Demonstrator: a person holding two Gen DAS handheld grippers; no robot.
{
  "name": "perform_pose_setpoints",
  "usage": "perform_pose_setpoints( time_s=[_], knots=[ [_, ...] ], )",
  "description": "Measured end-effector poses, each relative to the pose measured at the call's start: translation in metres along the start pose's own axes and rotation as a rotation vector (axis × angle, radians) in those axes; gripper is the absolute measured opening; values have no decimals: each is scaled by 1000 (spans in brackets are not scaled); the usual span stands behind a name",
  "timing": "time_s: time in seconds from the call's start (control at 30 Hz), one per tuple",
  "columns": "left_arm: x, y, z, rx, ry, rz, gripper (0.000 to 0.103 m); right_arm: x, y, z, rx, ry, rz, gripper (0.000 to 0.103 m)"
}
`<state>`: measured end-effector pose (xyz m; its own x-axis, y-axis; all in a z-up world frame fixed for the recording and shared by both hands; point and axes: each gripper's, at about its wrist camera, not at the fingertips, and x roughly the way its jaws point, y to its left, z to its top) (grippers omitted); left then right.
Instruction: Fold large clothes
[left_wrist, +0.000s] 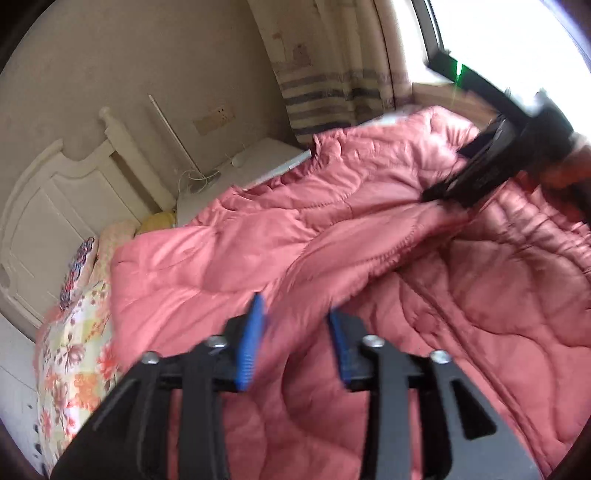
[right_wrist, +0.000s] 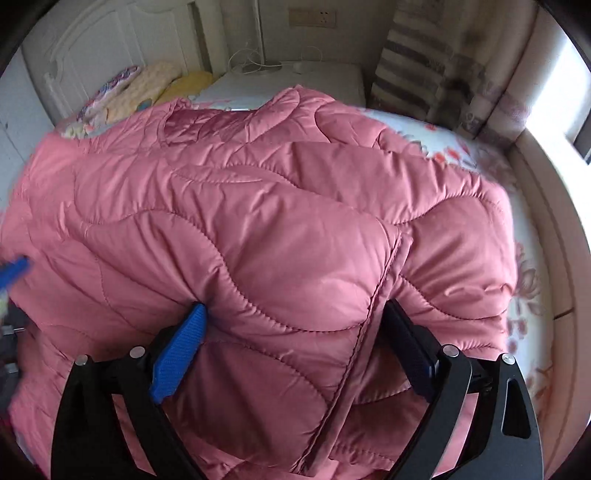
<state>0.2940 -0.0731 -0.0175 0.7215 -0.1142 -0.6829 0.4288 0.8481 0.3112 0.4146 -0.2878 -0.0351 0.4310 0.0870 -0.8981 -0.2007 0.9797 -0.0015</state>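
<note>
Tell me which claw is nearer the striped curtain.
Right. The right claw is over the pink jacket's far side below the striped curtain; the left claw is at the near side.

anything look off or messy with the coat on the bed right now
Nothing damaged or spilled. The pink quilted coat lies bunched and rumpled rather than flat on the floral bedsheet, and one thick fold sits between the right gripper fingers.

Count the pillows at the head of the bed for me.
3: a patterned pillow nearest the headboard, a cream pillow beside it, and a yellow pillow nearest the nightstand. The pink coat covers their near edges, so more may be hidden.
</note>
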Motion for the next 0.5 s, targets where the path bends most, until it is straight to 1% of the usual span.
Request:
perform_pose_setpoints(
  time_s=[0.03, 0.07, 0.1, 0.13, 0.17, 0.23, 0.27, 0.3, 0.33, 0.37, 0.4, 0.43, 0.47, 0.5],
  knots=[
    [-12, 7, 1, -26, -21, -31, 48, 1, 2, 1, -2, 4, -3, 90],
    [-21, 13, 2, -43, -36, -40, 50, 4, 2, 2, -3, 6, -3, 91],
    [-30, 20, 5, -66, -57, -37, 55, 4, 3, 2, 1, 10, -3, 91],
    [-39, 29, 11, -99, -92, -36, 59, 4, 2, 3, 2, 13, -9, 91],
    [-42, 34, 15, -116, -107, -34, 59, 4, 6, 6, -9, 10, -24, 90],
    [-38, 46, 28, -156, -121, -12, 59, 1, 5, -1, -26, -1, -43, 90],
    [-30, 47, 34, -153, -114, 8, 61, 1, 6, 0, -27, 1, -48, 90],
    [-17, 48, 38, -134, -86, 18, 61, -8, 3, -3, -24, -4, -56, 90],
    [3, 47, 38, -132, -29, 35, 61, -15, 3, -4, -20, -16, -68, 90],
    [19, 49, 36, -145, 14, 53, 59, -26, 4, -5, -19, -36, -85, 90],
    [33, 53, 33, -173, 40, 66, 56, -37, 9, -5, -31, -66, -100, 90],
    [47, 57, 27, -206, 65, 84, 55, -47, 16, -5, -51, -100, -108, 90],
    [57, 59, 22, -227, 89, 86, 55, -53, 22, -6, -73, -122, -120, 90],
    [65, 59, 16, -240, 103, 76, 55, -50, 25, -5, -90, -121, -143, 90]
  ],
)
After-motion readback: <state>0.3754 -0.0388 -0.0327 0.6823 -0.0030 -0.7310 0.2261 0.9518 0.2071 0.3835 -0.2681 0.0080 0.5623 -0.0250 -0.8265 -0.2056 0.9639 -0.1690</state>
